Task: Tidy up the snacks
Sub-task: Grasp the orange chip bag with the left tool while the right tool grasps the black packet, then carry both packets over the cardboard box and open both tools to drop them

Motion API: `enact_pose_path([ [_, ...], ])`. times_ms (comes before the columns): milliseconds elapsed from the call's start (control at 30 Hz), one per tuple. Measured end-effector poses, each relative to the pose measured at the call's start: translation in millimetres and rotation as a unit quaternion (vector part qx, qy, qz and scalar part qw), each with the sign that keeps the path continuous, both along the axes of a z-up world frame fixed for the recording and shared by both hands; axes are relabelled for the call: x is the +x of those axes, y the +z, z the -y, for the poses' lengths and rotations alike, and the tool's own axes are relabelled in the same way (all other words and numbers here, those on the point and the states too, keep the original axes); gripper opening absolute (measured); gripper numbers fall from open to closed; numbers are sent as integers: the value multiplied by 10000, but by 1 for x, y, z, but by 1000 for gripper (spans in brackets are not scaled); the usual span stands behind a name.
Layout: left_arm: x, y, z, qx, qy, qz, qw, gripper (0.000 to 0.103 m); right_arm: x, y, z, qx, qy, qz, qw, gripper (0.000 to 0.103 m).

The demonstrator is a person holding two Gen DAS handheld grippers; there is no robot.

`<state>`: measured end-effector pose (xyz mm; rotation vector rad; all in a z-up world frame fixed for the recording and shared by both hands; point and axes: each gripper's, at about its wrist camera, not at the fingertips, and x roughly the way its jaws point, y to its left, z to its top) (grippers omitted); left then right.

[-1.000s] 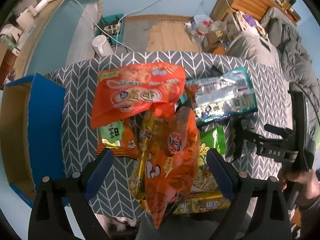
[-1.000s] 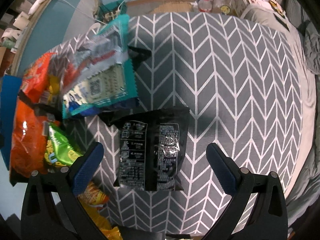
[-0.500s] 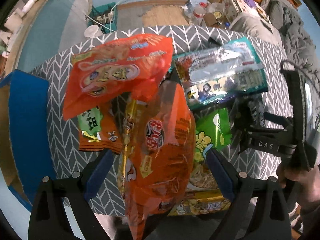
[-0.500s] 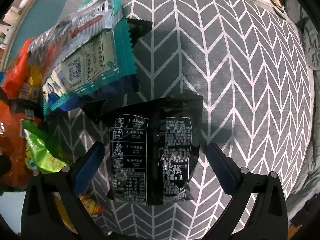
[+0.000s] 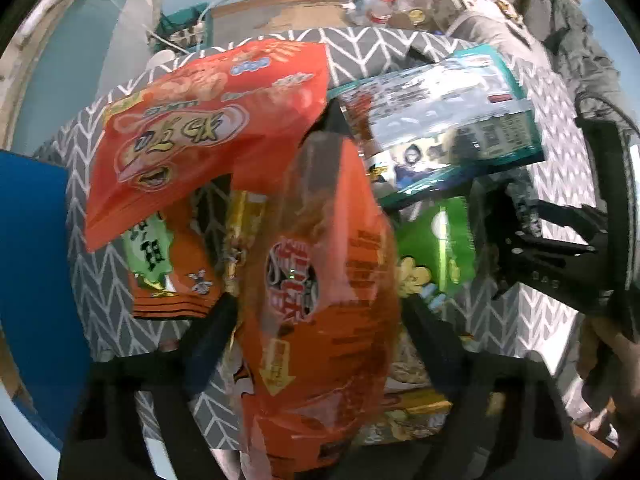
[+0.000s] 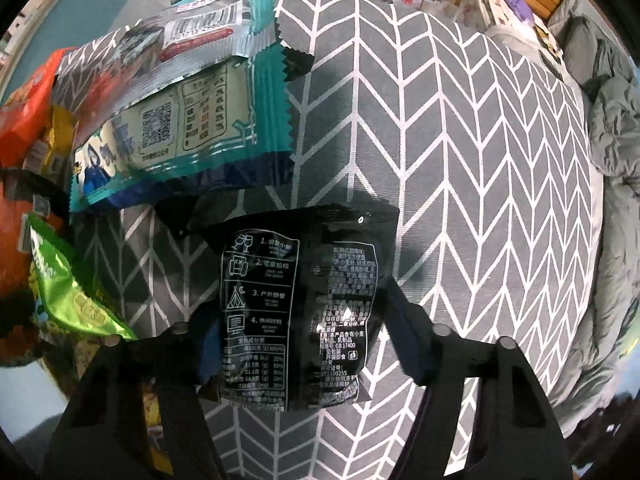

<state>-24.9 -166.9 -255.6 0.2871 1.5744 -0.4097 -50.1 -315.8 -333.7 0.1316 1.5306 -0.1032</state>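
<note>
A tall orange snack bag (image 5: 320, 320) stands on top of the snack pile on the chevron-cloth table (image 5: 100, 280). My left gripper (image 5: 320, 320) points down over it. Its jaws are closing, the bag is between them, and the blue pads (image 5: 216, 332) are just reaching its sides. A black snack packet (image 6: 300, 300) lies flat on the cloth (image 6: 460, 160). My right gripper (image 6: 300, 320) is down around it. Its jaws are closing and the pads (image 6: 404, 340) touch the packet's two long edges.
Around the tall bag lie a wide orange bag (image 5: 208, 128), a teal and silver packet (image 5: 440, 120), a green bag (image 5: 440, 248) and a small orange packet (image 5: 172, 272). A blue box (image 5: 36, 280) stands at the left. A hand (image 5: 608, 360) holds the right gripper.
Both grippers have come down closer to the table. The left jaws have narrowed toward the tall orange bag. The right jaws have closed in onto the black packet.
</note>
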Motion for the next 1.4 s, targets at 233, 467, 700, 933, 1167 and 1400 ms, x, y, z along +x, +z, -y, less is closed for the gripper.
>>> enact_pose_path([
  [233,8,7,-8,-85,-85,81,9999,66,-16,20,-1,156,-3,16,9999,68],
  [467,4,24,-26,-347,-37,93,9993,56,-38,48,20,333,-189,133,9992,68],
  [700,-1,49,-41,-705,14,185,9973,53,-50,83,28,593,-205,396,9972,68],
  [933,-1,74,-59,-913,237,305,9951,53,-55,125,35,617,12,605,9963,68],
  [1167,-1,97,-77,-1035,329,595,9923,53,-52,167,18,613,309,823,9942,68],
  [1400,4,121,-102,-1133,601,908,9876,53,-29,192,-15,730,644,1085,9893,68],
])
